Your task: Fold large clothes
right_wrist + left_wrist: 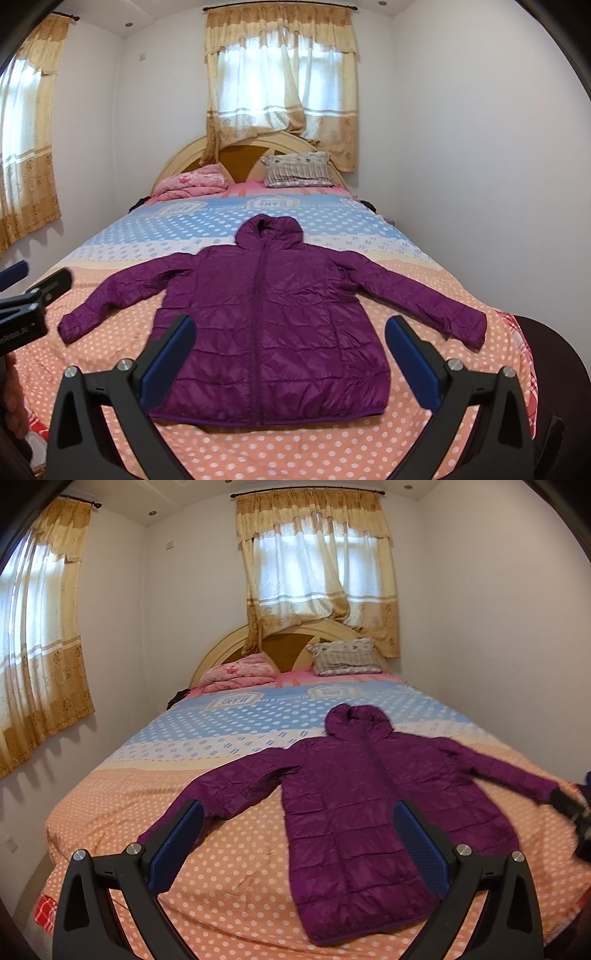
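Jacket [266,325] lies flat on the bed [295,450], zip up, hood far, sleeves spread wide, so it looks laid out ready for the first fold. Left gripper [299,834] released, empty, hovering near the hem with the left sleeve just ahead of its left finger. Right gripper [291,350] also spread wide, empty, centred over the lower body. Right cuff sits near the bed edge; plenty of bare quilt on the left for swinging sleeves inward.

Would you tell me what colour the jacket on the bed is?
Purple, a quilted hooded jacket; the right wrist view shows it best.
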